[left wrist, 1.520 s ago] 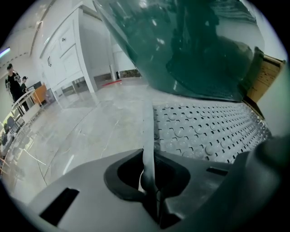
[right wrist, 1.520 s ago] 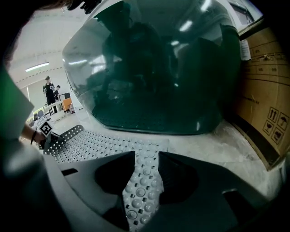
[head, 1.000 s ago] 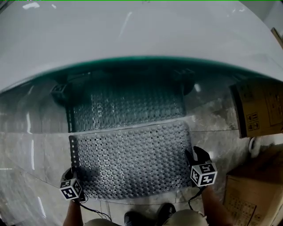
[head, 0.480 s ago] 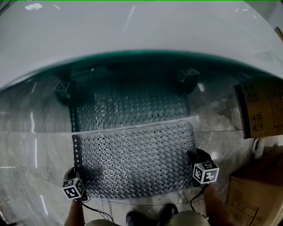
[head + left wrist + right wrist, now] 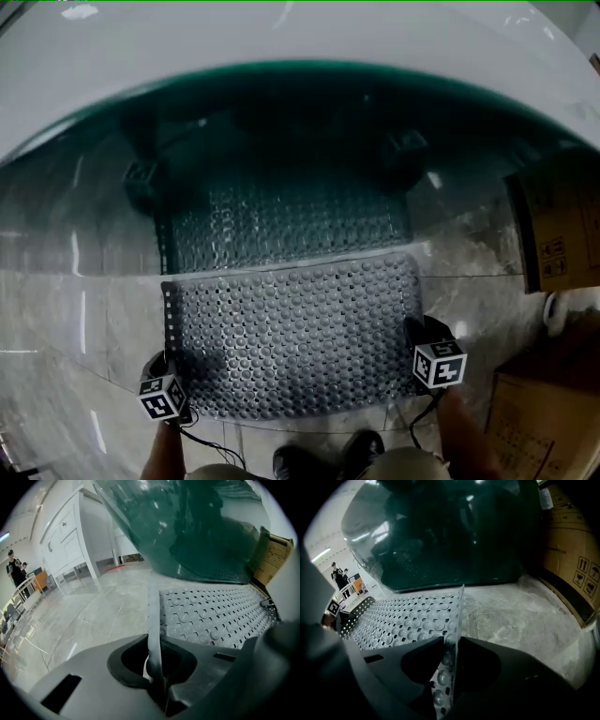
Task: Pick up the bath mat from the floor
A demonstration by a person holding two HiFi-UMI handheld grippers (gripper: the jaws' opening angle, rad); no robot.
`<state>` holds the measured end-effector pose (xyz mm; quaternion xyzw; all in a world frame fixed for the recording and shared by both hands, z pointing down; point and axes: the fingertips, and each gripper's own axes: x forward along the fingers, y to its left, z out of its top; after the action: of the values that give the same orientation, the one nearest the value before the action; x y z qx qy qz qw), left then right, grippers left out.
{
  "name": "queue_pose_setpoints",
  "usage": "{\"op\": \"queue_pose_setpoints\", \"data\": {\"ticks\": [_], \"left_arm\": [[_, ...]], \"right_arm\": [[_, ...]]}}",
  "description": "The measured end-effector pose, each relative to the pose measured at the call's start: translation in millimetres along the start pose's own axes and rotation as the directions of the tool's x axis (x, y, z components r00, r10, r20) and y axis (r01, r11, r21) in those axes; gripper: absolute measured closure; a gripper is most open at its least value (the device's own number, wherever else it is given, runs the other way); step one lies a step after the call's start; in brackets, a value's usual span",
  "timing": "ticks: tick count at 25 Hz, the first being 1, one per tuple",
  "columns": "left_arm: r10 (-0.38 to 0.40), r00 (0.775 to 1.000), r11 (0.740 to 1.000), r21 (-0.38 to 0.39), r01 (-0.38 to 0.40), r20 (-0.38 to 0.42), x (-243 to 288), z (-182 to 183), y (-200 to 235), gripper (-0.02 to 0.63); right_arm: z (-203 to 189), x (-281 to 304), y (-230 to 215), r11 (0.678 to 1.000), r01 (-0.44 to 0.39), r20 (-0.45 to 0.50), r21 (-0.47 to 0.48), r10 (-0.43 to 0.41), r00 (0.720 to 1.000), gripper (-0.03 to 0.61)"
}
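Pinching bath mat, left tongs downtilted

The head view looks steeply down from above on the grey studded rubber bath mat, mid-frame. The left and right gripper views sit low and close at its lower-left and lower-right corners, facing across it toward the dark green glossy panel; all three views share both.

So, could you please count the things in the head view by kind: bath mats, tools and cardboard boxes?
Bath mat: 1
Tools: 2, the left tool and the right tool
Cardboard boxes: 2, one farther, one nearer
Total: 5
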<state>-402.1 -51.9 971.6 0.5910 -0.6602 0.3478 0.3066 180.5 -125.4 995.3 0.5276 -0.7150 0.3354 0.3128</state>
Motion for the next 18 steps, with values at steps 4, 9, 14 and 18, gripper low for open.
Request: {"op": "queue_pose_setpoints", "data": {"ticks": [4,9,14,18], "left_arm": [[-0.002,1.0,1.0,0.002,0.002,0.005,-2.3,-0.8,-0.7,0.574],[-0.002,1.0,1.0,0.03,0.002,-0.002,-2.4,1.9,-1.1,0.575],[-0.004,1.0,1.0,0.027,0.004,0.009,-4.3,2.8,-2.6,0.575],[-0.011,1.0,1.0,0.021,0.011,0.018,-8.1,6.0,-3.1,0.577]], "right_arm": [[1.7,-4.4,3.5,1.0,0.009,0.014,0.001,-0.009,1.0,0.496],[14.4,-12.7,11.0,1.0,0.004,0.047,-0.014,-0.003,0.999,0.537],[26.7,-20.3,15.2,0.999,0.0,0.079,-0.033,0.003,0.997,0.543],[30.3,-24.3,18.4,1.0,0.001,0.09,-0.031,0.002,0.996,0.546]]}}
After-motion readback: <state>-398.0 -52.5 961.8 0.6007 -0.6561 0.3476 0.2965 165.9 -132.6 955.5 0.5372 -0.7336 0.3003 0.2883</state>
